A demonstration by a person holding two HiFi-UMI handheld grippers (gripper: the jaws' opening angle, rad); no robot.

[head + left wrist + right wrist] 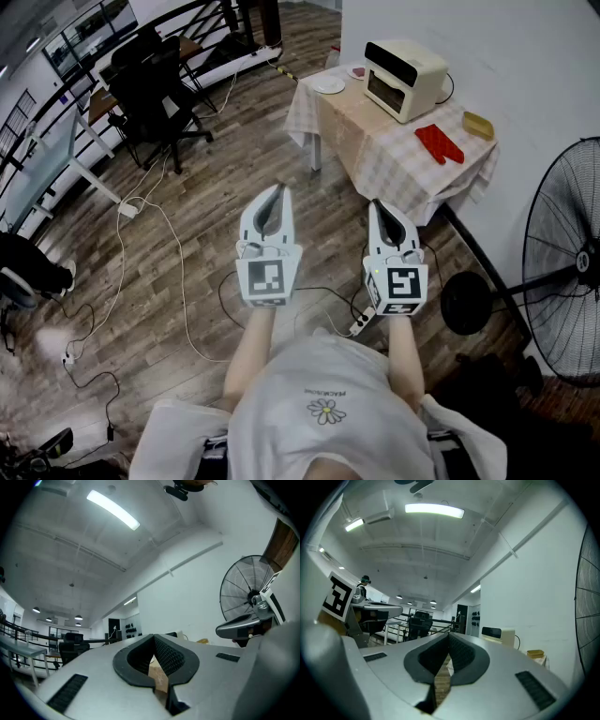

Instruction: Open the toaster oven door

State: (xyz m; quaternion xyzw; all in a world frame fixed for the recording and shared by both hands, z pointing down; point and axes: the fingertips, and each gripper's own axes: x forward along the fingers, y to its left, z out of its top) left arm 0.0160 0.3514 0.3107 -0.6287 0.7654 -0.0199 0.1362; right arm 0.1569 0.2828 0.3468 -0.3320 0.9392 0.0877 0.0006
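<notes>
Both grippers are closed and hold nothing. The left gripper [275, 191] has its jaws pressed together at the tip, and in the left gripper view its ribbed pads [168, 656] meet with only floor showing through the gap behind them. The right gripper [380, 205] is in the same state, its pads [459, 651] together and nothing caught between them. In the head view the two are held side by side in front of the person's body, pointing forward over the wooden floor [216, 178], the left tipped a little upward.

Ahead and to the right, well apart from both grippers, stands a table [394, 155] with a checked cloth, pushed against the white wall. The toaster oven [403, 77] sits on its far part, and its dark glass door [384, 88] looks closed. A white plate [328, 85] lies just beside the oven, with a red oven mitt [439, 143] and a small yellow dish [478, 124] nearer the table's edge. A large fan [567, 262] stands on the floor to the right.

I judge the task has not started: this is the approach, with the door untouched. The next move calls for closing in on the table, parting one gripper's jaws and bringing them to the door's handle, which is too small to make out from here, then pulling the door open.
</notes>
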